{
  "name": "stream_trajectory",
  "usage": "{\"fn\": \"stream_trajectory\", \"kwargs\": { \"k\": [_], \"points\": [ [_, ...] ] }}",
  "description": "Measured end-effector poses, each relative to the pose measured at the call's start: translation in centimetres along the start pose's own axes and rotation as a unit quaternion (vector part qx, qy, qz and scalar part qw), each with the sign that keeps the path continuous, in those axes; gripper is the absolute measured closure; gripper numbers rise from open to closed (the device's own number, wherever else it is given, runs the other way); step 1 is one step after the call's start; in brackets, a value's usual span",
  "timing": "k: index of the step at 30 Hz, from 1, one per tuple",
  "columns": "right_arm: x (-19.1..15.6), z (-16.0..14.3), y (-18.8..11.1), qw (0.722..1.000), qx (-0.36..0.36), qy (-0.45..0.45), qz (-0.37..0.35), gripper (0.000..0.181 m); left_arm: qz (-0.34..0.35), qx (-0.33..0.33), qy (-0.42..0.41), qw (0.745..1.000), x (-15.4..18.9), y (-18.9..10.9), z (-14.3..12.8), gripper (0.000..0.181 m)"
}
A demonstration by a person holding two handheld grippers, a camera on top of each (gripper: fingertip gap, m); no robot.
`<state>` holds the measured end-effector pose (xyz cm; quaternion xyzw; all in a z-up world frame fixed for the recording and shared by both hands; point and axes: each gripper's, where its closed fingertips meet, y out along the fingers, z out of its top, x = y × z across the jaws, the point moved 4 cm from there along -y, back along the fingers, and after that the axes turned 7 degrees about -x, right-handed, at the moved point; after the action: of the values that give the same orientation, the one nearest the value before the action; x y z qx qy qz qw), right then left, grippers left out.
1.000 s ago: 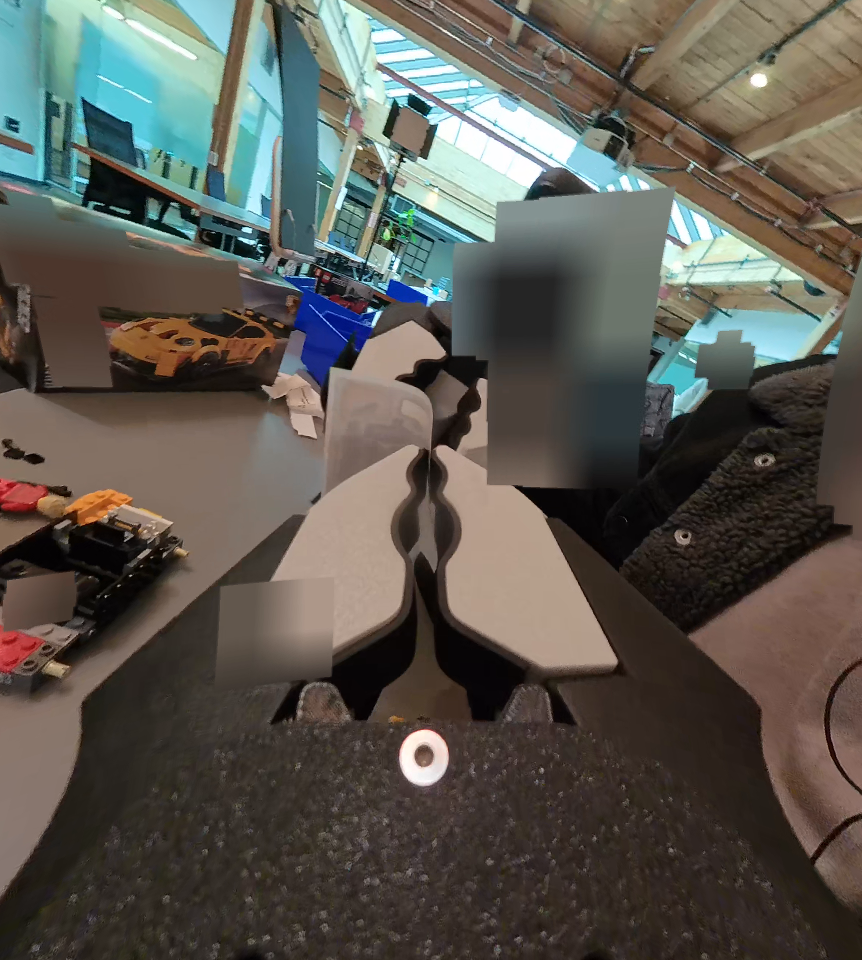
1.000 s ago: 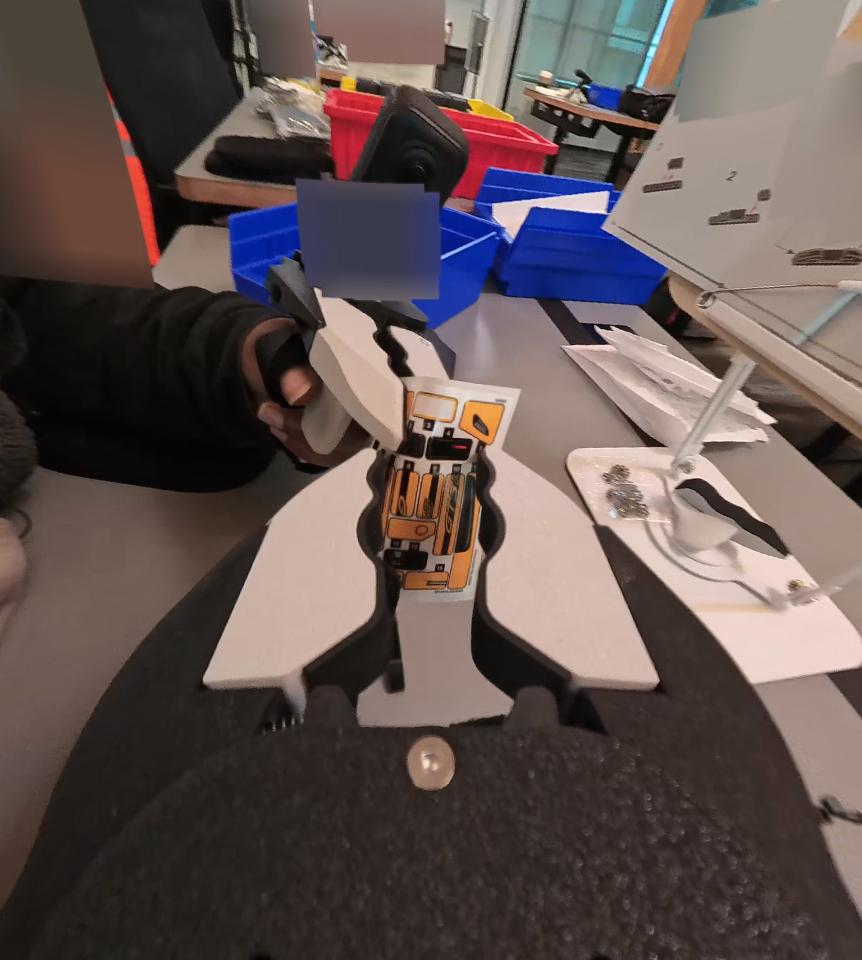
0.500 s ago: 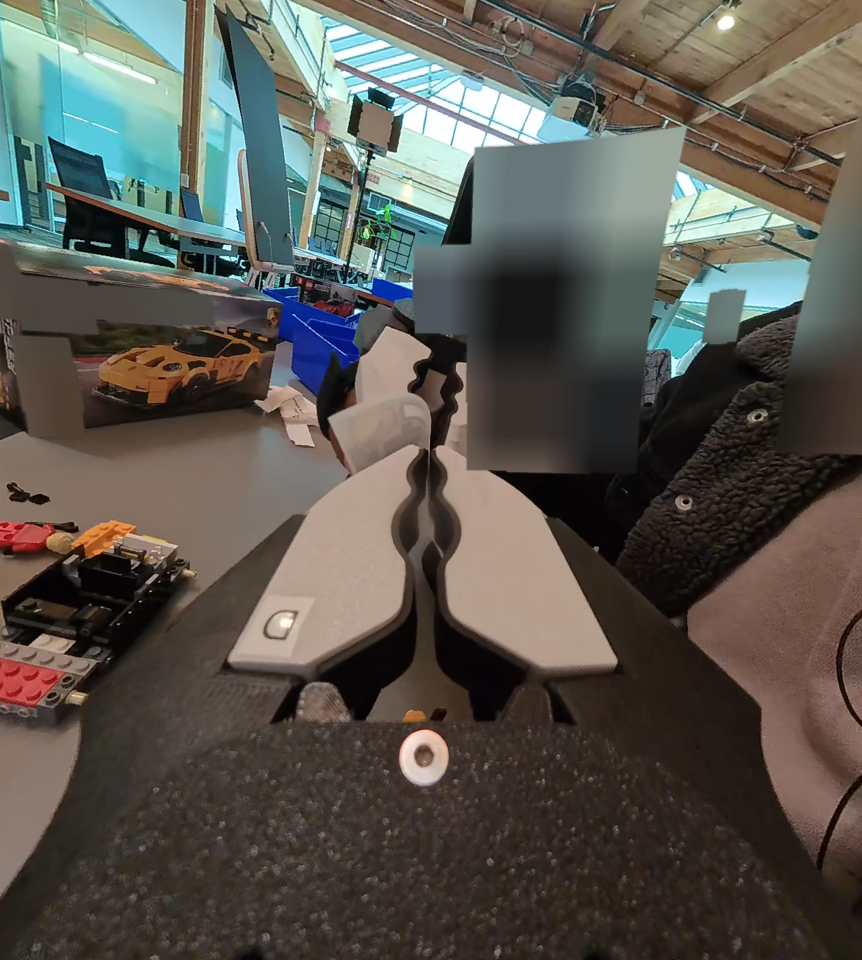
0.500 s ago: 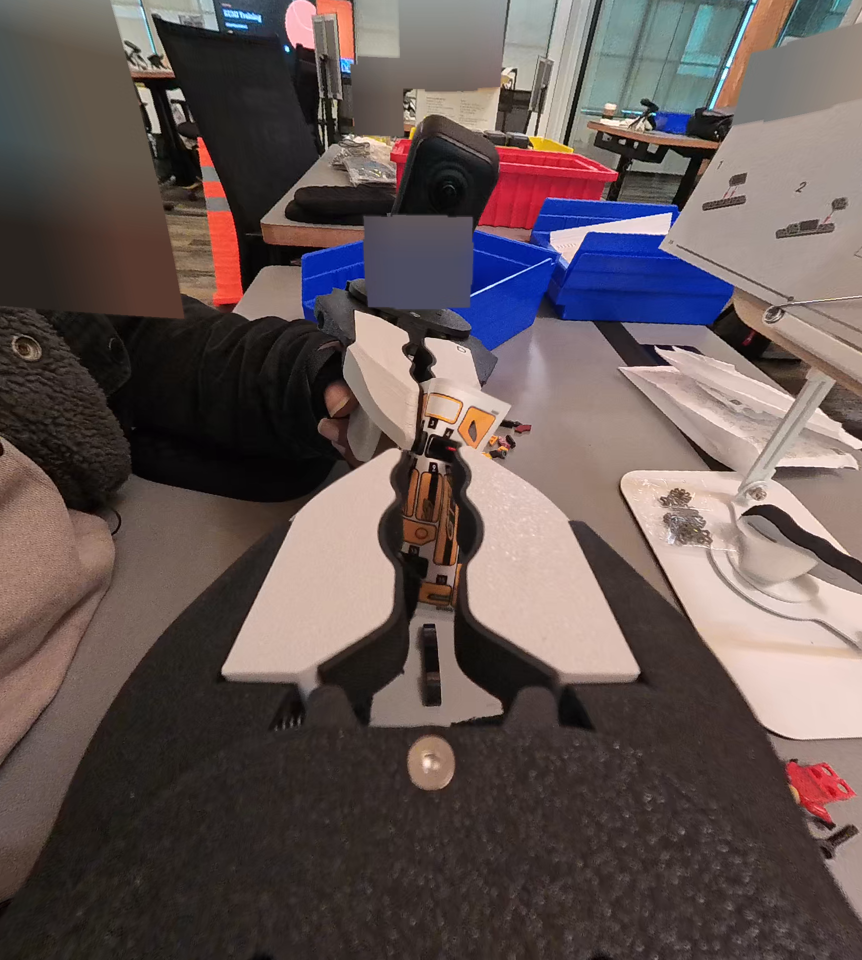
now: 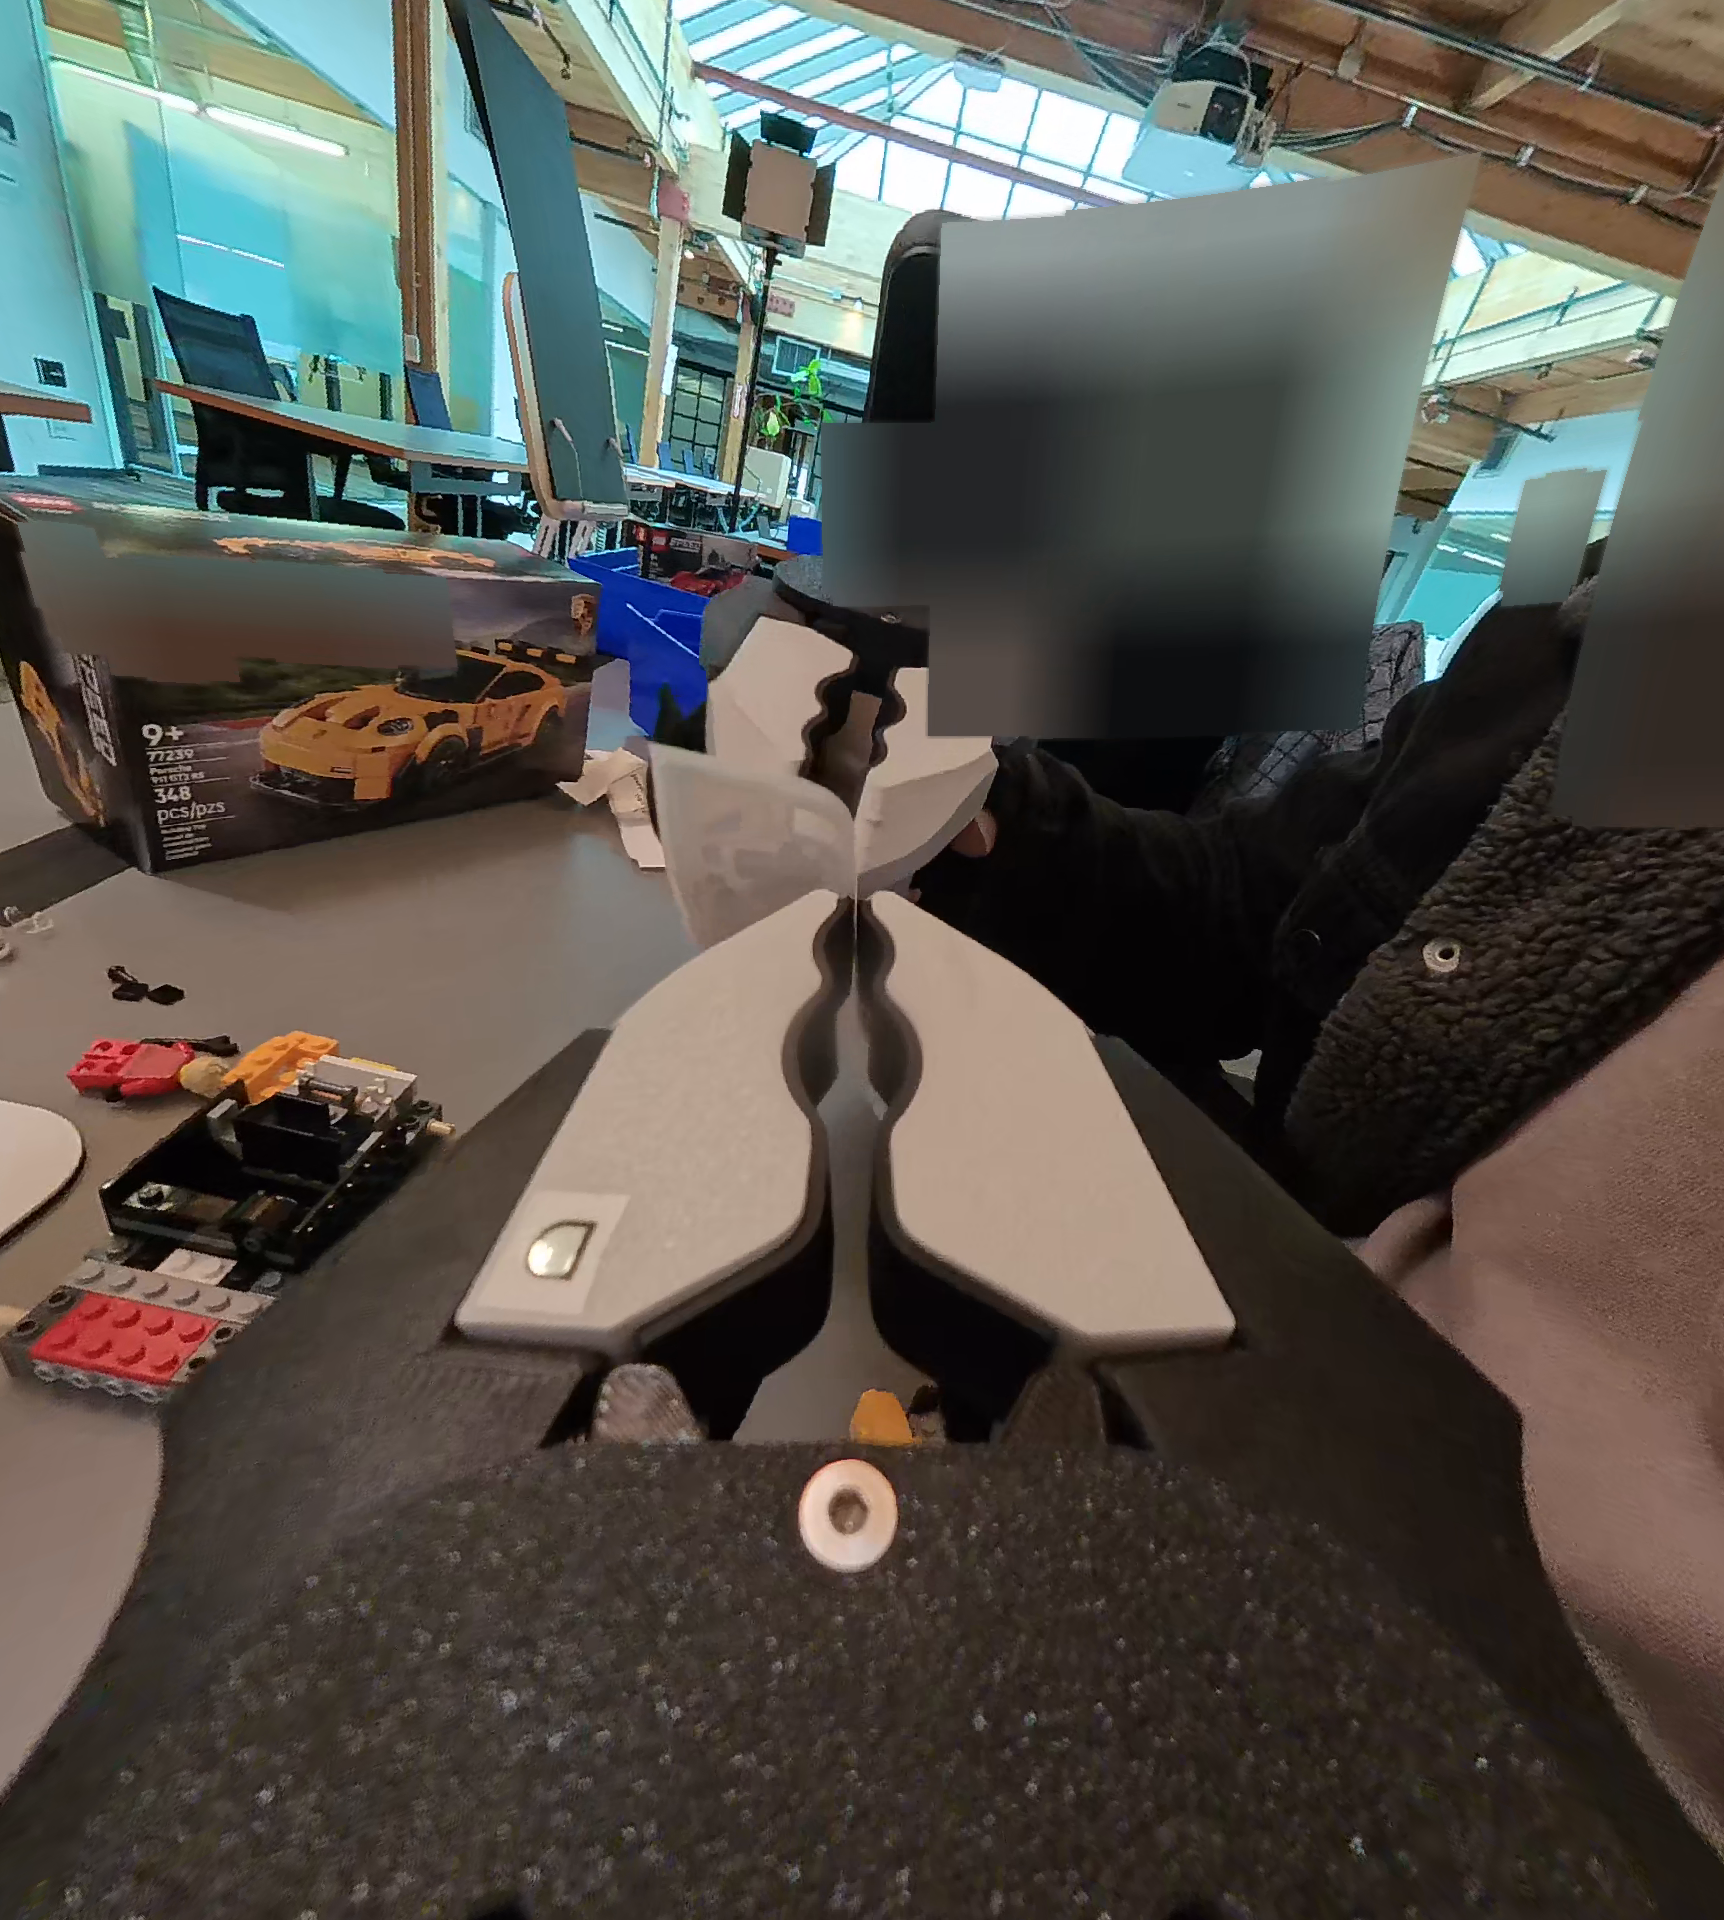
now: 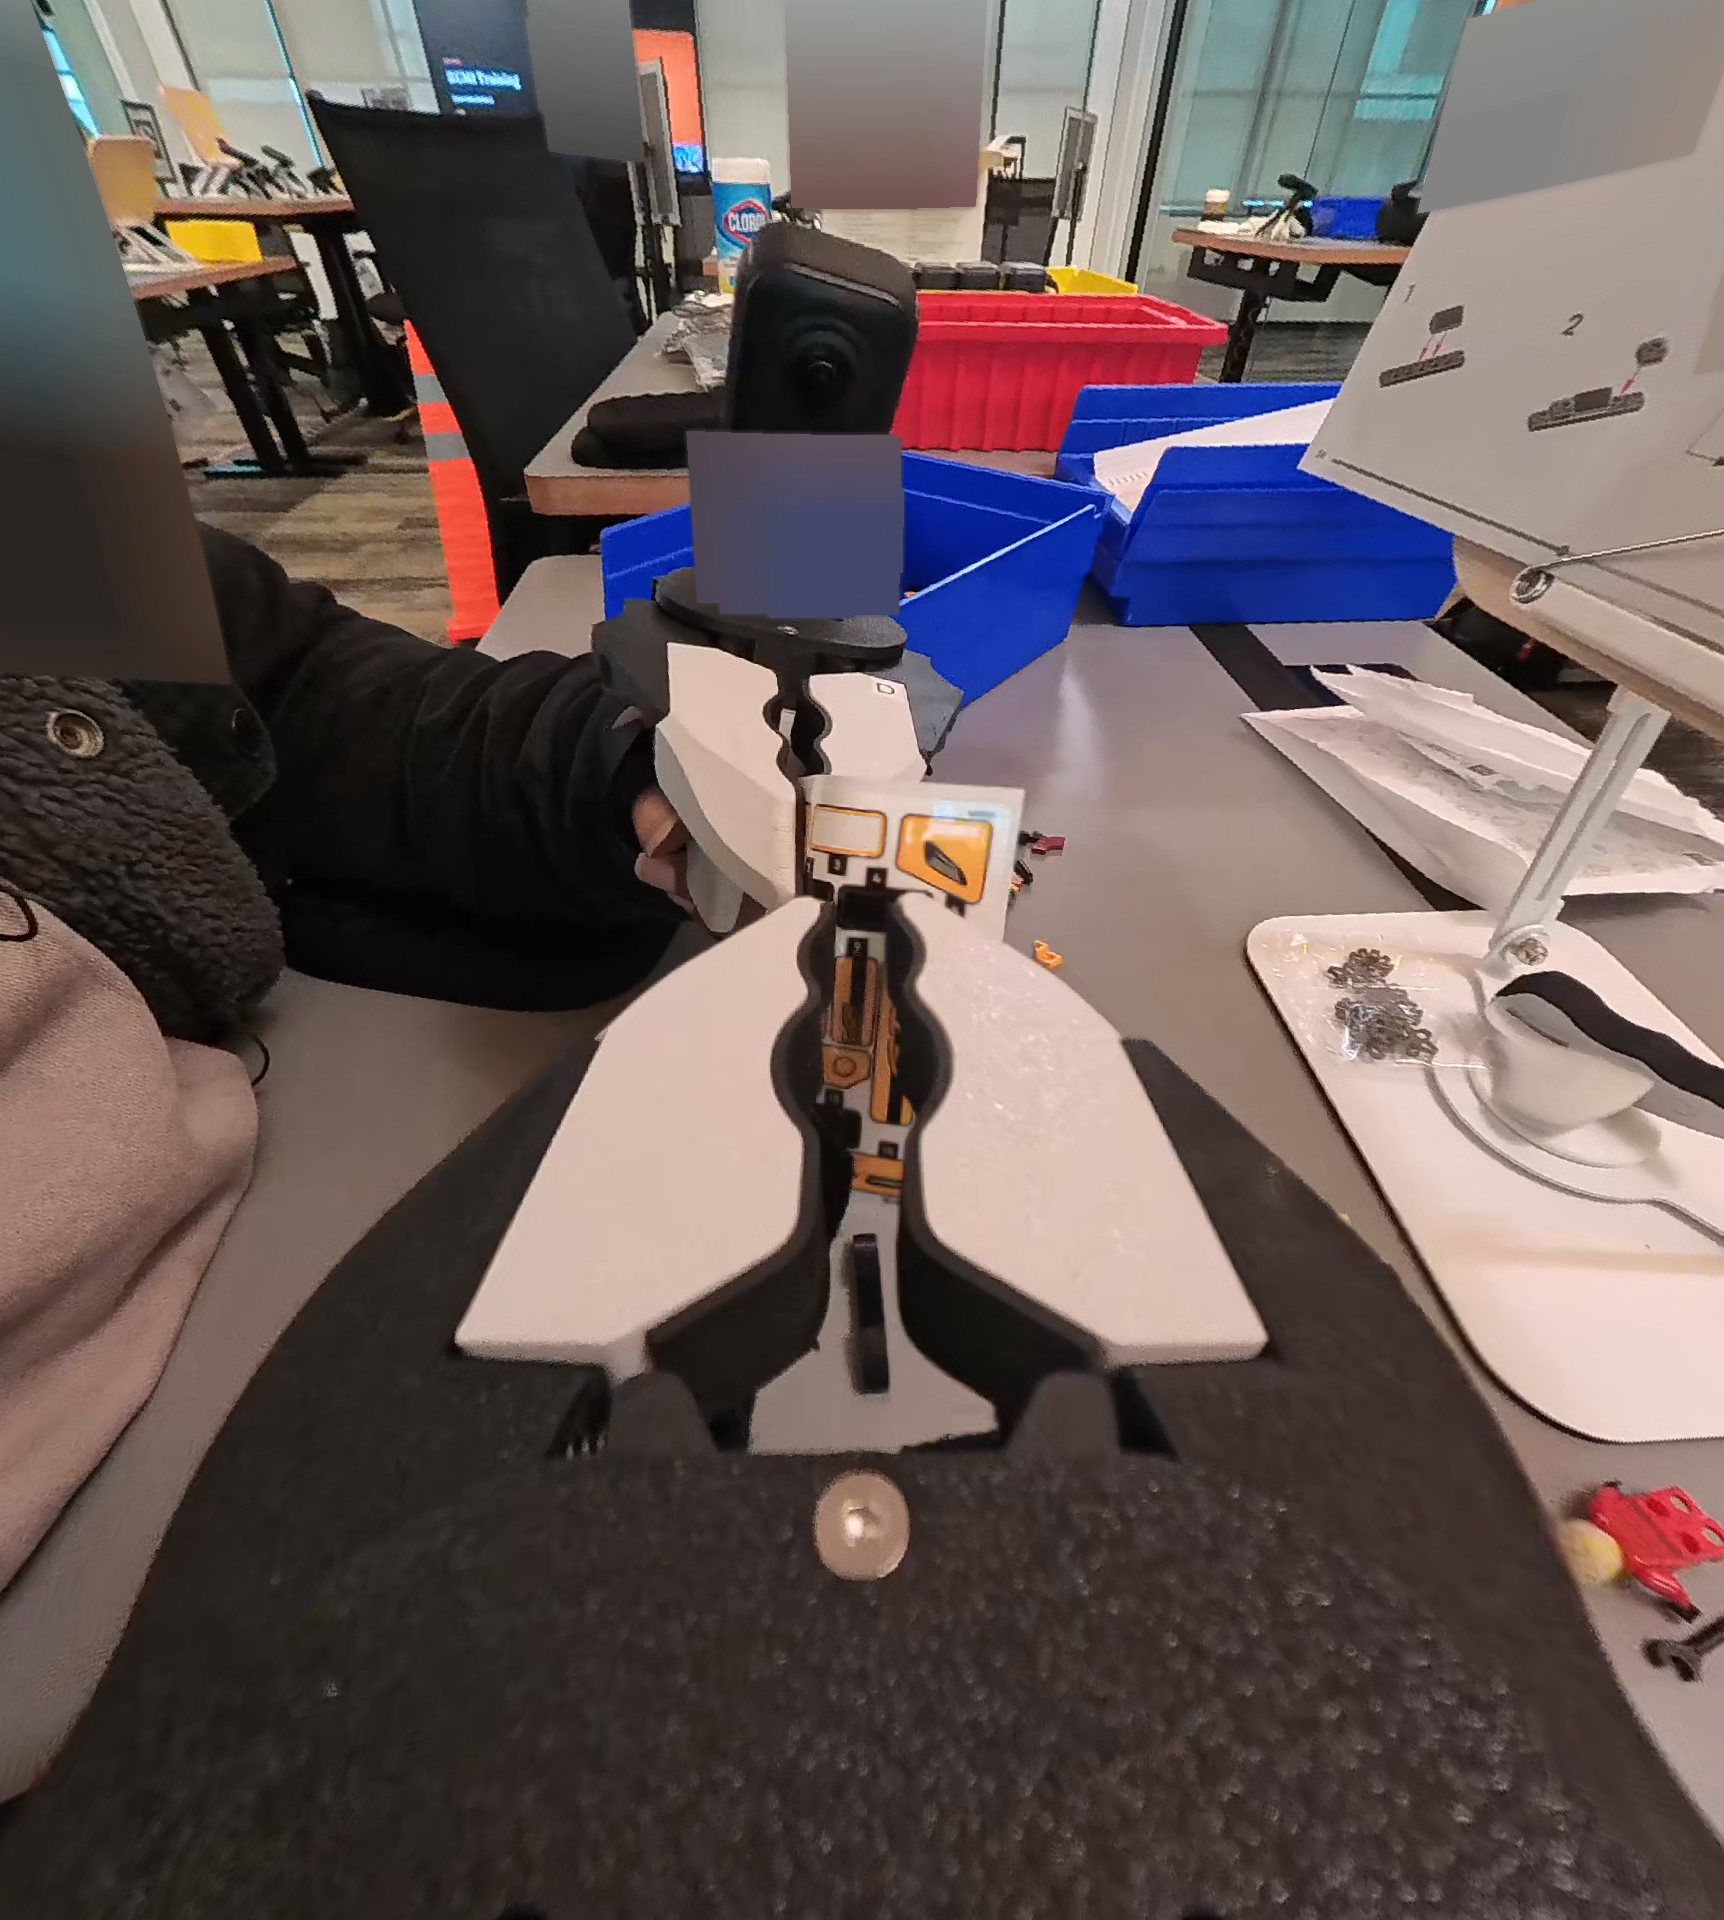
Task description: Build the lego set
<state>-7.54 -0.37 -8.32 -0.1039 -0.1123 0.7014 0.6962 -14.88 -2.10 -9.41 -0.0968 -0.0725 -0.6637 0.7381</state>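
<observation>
- In the left wrist view, your left gripper [image 5: 853, 914] has its fingers pressed together at the tips, pinching the edge of the sticker sheet [image 5: 754, 847], whose pale back curls up and to the left.
- Your right gripper [image 5: 842, 727] faces it from just beyond the sheet, its white fingers [image 5: 764, 686] nearly closed and a hand in a black sleeve behind it.
- On the grey table [image 5: 401, 956] at the left lies the partly built lego car [image 5: 245, 1174], black with a grey and red plate at its near end, and loose red and orange pieces [image 5: 203, 1065] just behind it.
- The set's box [image 5: 297, 686] stands farther back, well apart from the build.
- In the right wrist view, your right gripper [image 6: 863, 914] is nearly closed, and the sticker sheet [image 6: 868, 1029] runs down the narrow gap between its fingers; whether they grip it you cannot tell.
- Your left gripper [image 6: 798, 821] holds the sheet's top left edge, with its camera above.
- The sheet stands upright between the two grippers, orange and black decals facing you.
- To the right, an instruction booklet [image 6: 1606, 343] rests on a white stand [image 6: 1523, 1174], with blue bins [image 6: 1253, 530] behind and small red pieces [image 6: 1658, 1548] near your gripper's body.
</observation>
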Motion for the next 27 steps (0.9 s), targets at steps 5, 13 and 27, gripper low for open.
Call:
{"fn": "stream_trajectory", "kwargs": {
  "k": [5, 13, 27],
  "points": [
    [0.0, -0.2, 0.1, 1.0, -0.011, -0.006, 0.001, 0.16, -0.003, -0.001, 0.009, 1.0, 0.2, 0.0, 0.0, 0.181],
    [-0.9, -0.2, 0.2, 0.999, -0.005, -0.007, 0.043, 0.16, -0.025, -0.009, 0.027, 0.999, 1.0, 0.2, -0.1, 0.181],
    [-1.6, -0.8, 0.2, 0.996, -0.004, -0.01, 0.087, 0.171, -0.034, -0.028, 0.04, 0.998, 1.2, 0.4, -0.6, 0.181]
  ]
}}
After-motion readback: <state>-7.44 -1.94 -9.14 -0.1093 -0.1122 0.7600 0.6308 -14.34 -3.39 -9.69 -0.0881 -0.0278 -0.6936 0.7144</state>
